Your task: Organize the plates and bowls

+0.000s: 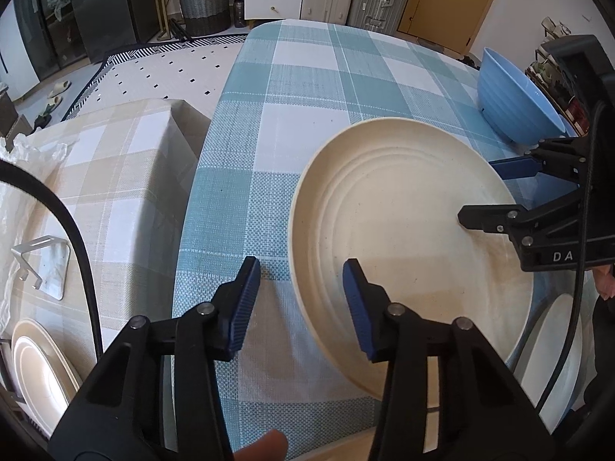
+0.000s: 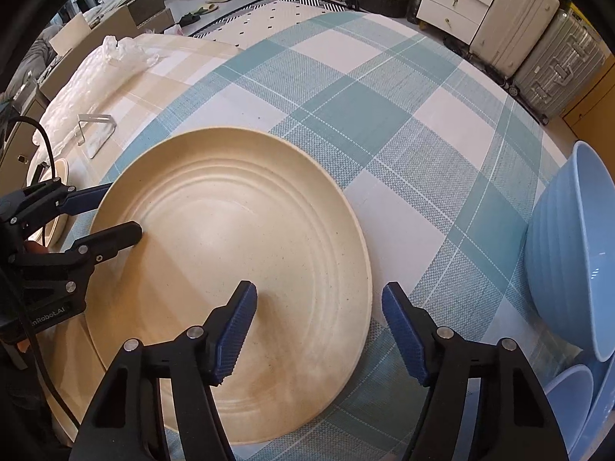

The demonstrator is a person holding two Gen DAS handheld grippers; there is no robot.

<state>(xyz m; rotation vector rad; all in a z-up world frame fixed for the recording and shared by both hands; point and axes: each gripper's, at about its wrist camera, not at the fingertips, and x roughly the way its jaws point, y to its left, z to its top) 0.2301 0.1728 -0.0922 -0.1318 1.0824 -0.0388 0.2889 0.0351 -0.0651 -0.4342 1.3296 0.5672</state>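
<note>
A large cream plate with ridged rings lies on the blue-checked tablecloth; it also shows in the right wrist view. My left gripper is open, its jaws straddling the plate's left rim. My right gripper is open, its jaws straddling the plate's right rim. Each gripper shows in the other's view: the right one and the left one. A light blue bowl stands on edge at the right, also in the left wrist view.
More blue bowls sit at the lower right. A cream plate stands on the beige-checked table at the left, near a white metal stand. Another white plate lies behind the big plate.
</note>
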